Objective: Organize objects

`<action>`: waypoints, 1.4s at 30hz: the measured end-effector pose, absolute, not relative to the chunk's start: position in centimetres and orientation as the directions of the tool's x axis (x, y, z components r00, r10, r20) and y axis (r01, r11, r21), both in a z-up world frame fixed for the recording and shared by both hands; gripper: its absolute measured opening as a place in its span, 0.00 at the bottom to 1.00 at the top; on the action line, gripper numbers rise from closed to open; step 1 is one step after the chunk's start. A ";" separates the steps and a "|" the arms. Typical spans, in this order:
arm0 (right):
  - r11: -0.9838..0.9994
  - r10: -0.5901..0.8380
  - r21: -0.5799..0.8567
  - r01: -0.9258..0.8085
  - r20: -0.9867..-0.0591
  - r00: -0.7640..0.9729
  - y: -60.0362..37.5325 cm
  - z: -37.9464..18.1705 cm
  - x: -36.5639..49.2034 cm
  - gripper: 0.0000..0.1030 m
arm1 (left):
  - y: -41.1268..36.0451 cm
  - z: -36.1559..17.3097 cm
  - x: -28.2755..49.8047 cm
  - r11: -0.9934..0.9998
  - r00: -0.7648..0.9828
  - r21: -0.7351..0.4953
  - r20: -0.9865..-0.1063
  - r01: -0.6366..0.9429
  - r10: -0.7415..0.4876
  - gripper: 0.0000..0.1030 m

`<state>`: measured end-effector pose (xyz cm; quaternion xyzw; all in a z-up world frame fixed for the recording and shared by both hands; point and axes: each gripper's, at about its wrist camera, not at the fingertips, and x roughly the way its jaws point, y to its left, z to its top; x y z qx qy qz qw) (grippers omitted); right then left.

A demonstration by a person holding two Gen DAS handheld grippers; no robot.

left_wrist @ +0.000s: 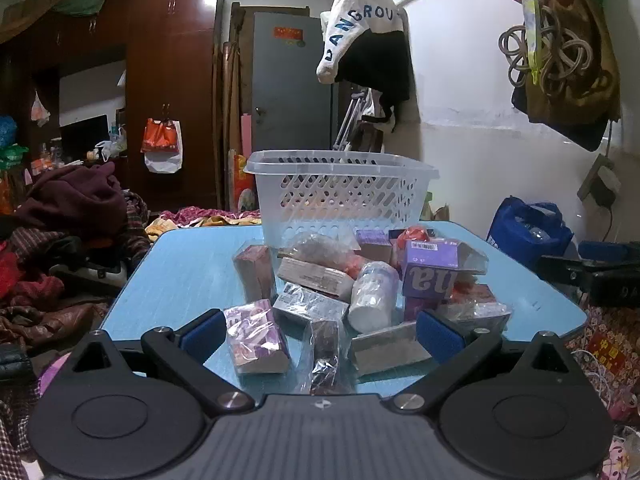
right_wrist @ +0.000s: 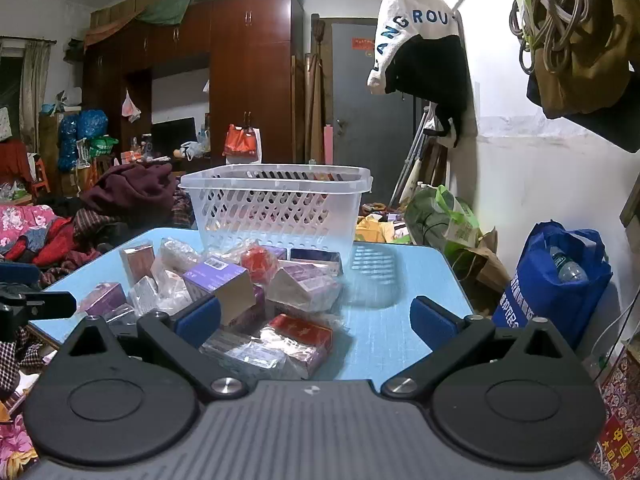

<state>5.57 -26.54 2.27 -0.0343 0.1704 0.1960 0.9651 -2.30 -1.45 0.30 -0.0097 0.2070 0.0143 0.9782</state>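
A heap of small wrapped boxes and packets (left_wrist: 344, 280) lies on the blue table (left_wrist: 184, 272), just in front of a clear plastic lattice basket (left_wrist: 340, 192) that stands upright at the table's far edge. Within the heap, in front of the basket, a purple box (left_wrist: 430, 276) sits tilted and shows large pale letters that look like "na" turned upside down, with a barcode sticker on its upper face; the rest of its print is too small to read. To the left of that box a white wrapped roll (left_wrist: 374, 296) leans on the pile, and farther from the basket, nearest the camera, lies a purple-pink packet in clear film (left_wrist: 256, 334). In the right wrist view a red packet with gold marks (right_wrist: 300, 330) lies at the near side of the heap, its writing not legible. The left gripper (left_wrist: 320, 334) is spread wide and holds nothing; its blue pads (left_wrist: 202, 334) flank the near packets, the purple-pink one just beside the left pad. The right gripper (right_wrist: 316, 320) is likewise spread wide and empty, with the heap near its left pad and bare table in front of its right one. Behind the basket, on the wall, hangs a white and black garment (left_wrist: 368, 40) lettered in blue, readable as "ANGROU". To the right of the basket, off the table, stands a blue bag (right_wrist: 556, 280) with white characters too blurred to read.
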 end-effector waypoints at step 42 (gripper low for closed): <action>0.918 0.376 0.013 -0.396 -0.346 0.860 -27.1 1.8 6.2 1.00 | -1.4 -0.8 -1.6 0.998 0.893 0.005 -0.446 -0.063 0.058 1.00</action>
